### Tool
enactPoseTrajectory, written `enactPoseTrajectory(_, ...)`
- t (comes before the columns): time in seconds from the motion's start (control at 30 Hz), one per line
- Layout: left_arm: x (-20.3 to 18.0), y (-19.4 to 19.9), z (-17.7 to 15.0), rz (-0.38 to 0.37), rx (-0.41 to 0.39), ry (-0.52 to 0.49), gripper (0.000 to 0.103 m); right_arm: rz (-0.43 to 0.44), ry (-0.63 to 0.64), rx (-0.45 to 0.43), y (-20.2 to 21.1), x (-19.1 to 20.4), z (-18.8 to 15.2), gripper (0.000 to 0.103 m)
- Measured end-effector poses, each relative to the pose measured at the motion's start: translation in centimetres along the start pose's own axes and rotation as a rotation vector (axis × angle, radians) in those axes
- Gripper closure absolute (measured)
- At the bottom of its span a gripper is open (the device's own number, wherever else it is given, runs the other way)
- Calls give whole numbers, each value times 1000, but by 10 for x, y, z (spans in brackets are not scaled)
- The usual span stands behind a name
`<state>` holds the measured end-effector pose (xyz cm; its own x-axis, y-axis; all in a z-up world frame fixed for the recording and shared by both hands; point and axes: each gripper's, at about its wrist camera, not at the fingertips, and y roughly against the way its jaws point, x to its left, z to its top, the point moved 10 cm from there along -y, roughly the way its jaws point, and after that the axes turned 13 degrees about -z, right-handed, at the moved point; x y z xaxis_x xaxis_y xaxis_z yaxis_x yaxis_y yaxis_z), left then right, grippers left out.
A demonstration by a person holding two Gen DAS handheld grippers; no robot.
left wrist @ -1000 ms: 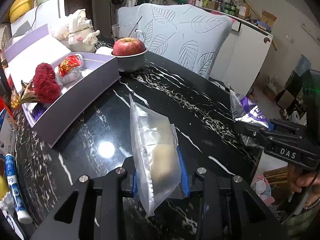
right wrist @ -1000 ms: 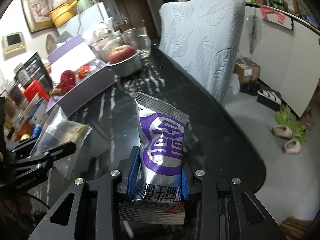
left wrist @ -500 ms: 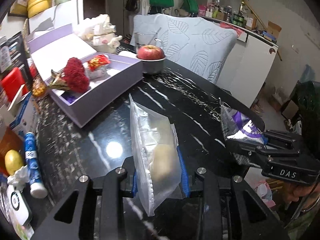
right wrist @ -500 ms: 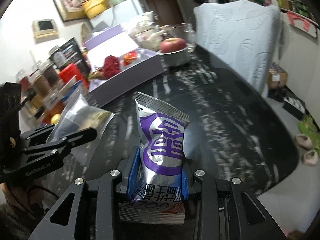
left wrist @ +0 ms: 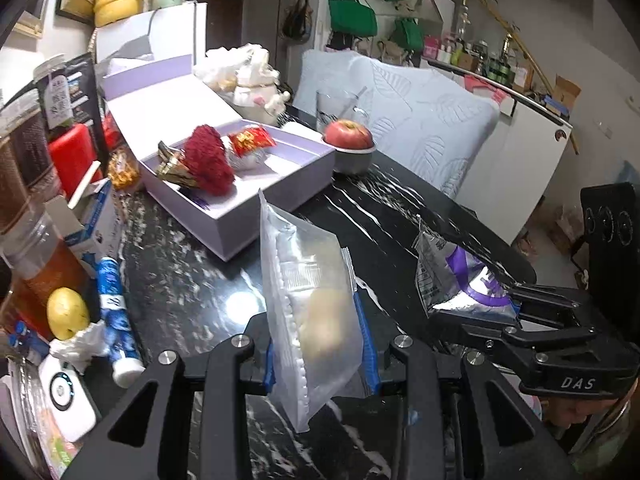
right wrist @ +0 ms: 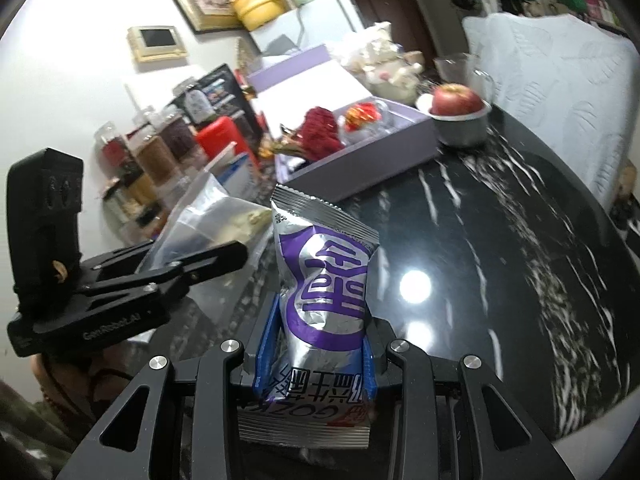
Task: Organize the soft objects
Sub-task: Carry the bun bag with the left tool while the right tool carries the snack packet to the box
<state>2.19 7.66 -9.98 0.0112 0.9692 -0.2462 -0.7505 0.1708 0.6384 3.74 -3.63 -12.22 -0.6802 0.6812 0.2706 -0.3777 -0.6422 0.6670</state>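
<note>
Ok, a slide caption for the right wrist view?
Right gripper holds a silver-purple snack packet above the black marble table.

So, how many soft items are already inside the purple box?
2: a red fuzzy item toward the near end of the purple box, and a red-and-silver packet just behind it. Others may be hidden.

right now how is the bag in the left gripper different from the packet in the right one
The clear bag is see-through, showing pale contents; the silver packet is opaque foil with purple print. In its own wrist view the clear bag shows edge-on to the camera, while the silver packet faces its camera flat. Both are soft pouches held upright, one in the left gripper, one in the right gripper, above the black table.
</note>
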Motion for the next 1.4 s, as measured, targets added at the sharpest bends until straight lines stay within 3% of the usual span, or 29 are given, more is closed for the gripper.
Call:
enactPoseTrajectory(0.3, 20, 19, 42, 34, -82, -14, 71, 35, 67, -77, 4, 26, 49, 69)
enactPoseTrajectory(0.8, 41, 29, 128, 51, -196, -76, 71, 29, 124, -190, 3, 37, 142, 69)
enactPoseTrajectory(1.07, 70, 13, 163, 73, -223, -68, 71, 27, 142, -212, -21, 39, 188, 69)
enactPoseTrajectory(1.4, 114, -18, 190, 156, -213, -61, 71, -9, 175, -241, -64, 36, 234, 69)
